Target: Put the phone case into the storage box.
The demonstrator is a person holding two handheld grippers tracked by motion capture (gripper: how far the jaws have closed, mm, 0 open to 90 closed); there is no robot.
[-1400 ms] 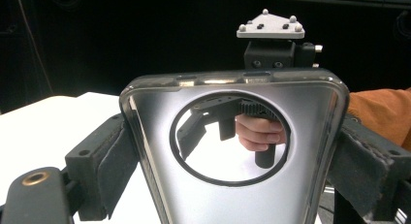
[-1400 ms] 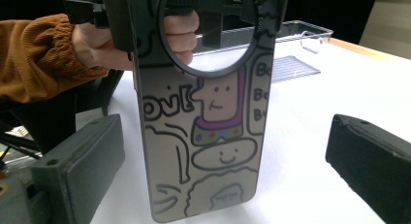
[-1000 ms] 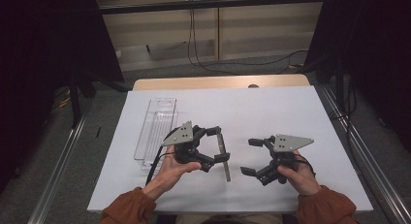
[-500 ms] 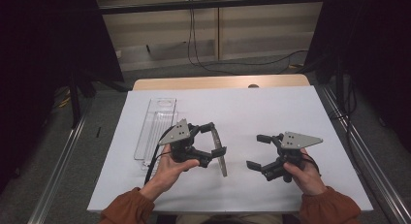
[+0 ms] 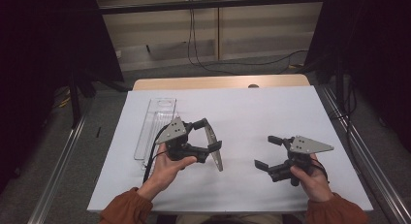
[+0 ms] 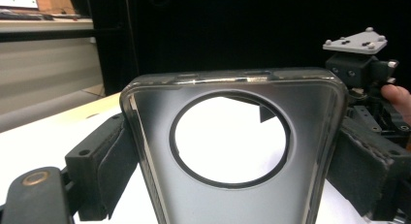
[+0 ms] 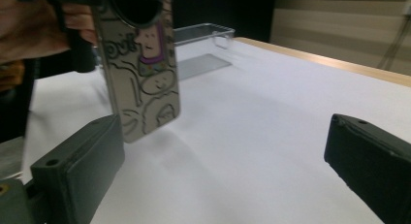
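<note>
Right gripper [image 5: 264,152] now farther right, jaws wide; phone case [image 5: 214,149] clamped in left gripper [image 5: 213,135].

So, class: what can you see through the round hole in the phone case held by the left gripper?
Through the phone case hole: white table. The case wall hides whatever lies around it.

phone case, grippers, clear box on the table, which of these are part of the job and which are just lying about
In the job:
- phone case, clamped between the left gripper's jaws and held up off the table
- right gripper, jaws open, facing the case
- clear plastic box, lying empty on the white table cover, probably the case's packaging

Lying about:
- cables on the floor beyond the table
</note>
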